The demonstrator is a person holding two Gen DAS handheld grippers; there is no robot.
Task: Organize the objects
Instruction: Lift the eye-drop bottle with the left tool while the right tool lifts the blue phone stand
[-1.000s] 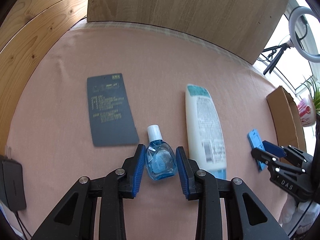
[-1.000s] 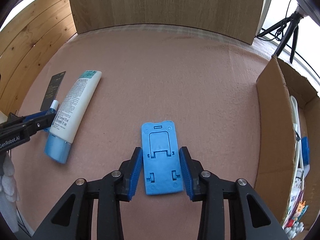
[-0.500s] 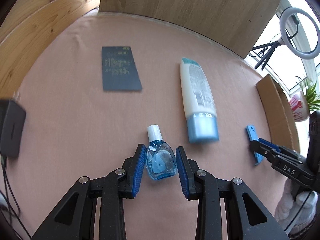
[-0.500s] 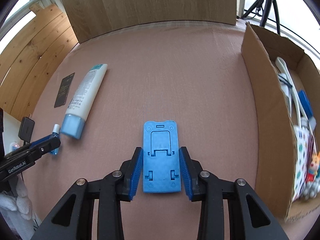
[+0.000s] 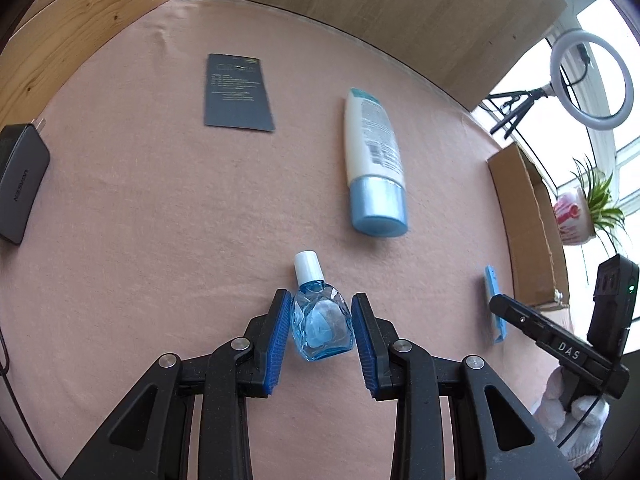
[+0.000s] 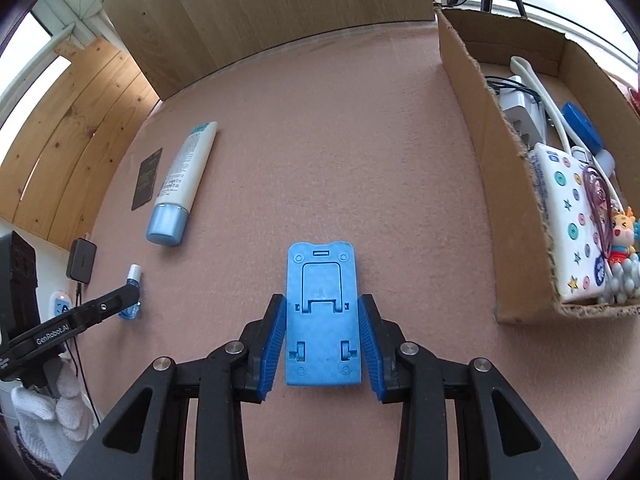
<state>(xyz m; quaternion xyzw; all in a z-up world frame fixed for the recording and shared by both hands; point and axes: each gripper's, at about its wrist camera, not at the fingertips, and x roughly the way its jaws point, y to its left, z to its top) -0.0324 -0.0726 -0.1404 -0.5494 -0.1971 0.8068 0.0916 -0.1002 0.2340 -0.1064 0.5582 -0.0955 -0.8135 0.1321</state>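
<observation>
Left wrist view: left gripper (image 5: 320, 334), blue pads pressed on both flanks of small blue bottle (image 5: 321, 326) (white cap pointing away from the jaws). Beyond the jaws and to their right: white tube (image 5: 374, 160) lying flat on pink tabletop (image 5: 160, 200), blue cap nearest. Beyond and to their left: dark card (image 5: 238, 92). Far left of the jaws: black adapter (image 5: 20, 188).

Right wrist view: right gripper (image 6: 323, 346), pads clamped on long edges of flat blue phone stand (image 6: 322, 316), stand projecting forward past the fingertips. Right of the jaws: cardboard box (image 6: 504, 208) holding white charger (image 6: 520, 114), patterned pouch (image 6: 568, 220), small toy figure (image 6: 622, 236).
</observation>
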